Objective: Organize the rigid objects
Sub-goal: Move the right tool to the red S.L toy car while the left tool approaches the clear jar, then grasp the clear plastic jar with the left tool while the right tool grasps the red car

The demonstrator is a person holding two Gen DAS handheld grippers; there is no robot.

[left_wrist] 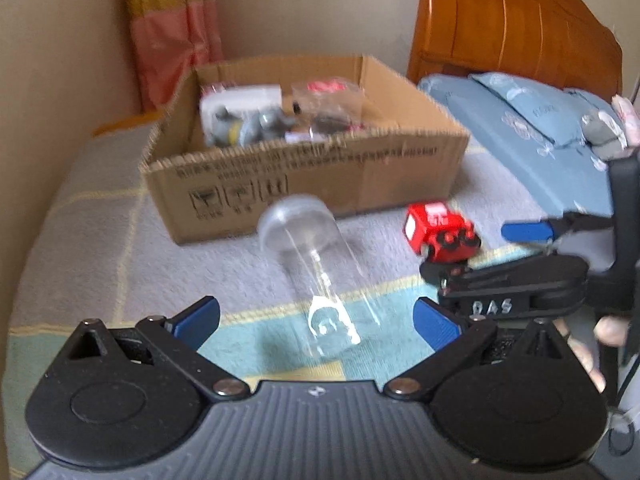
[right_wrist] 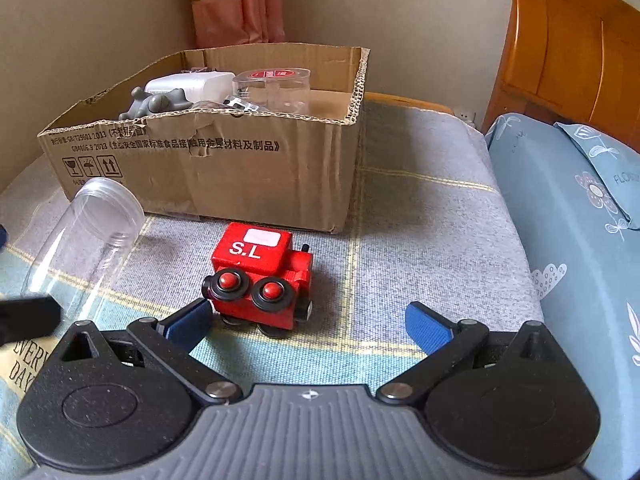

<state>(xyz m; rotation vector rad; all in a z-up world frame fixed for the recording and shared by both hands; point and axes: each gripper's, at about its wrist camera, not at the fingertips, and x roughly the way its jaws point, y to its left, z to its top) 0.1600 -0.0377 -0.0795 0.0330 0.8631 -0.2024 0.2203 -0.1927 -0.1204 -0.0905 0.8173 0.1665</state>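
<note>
While both jaws gape wide | left gripper (left_wrist: 316, 320) faces jar (left_wrist: 316, 268) | right gripper (right_wrist: 308, 324) faces train (right_wrist: 262, 280)

Both cameras sit low, just behind their tools, looking forward over the bed (left_wrist: 100, 216) toward the cardboard box (left_wrist: 304, 184). The left view is close to the clear jar (left_wrist: 316, 272). Both show the red toy train (right_wrist: 260, 280), nearest in the right view.

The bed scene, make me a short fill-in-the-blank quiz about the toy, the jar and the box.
1. The toy train is colored ____.
2. The clear jar lies on its ____.
3. Both the left tongs and the right tongs are ____.
4. The cardboard box sits on the ____.

Missing words: red; side; open; bed
</note>
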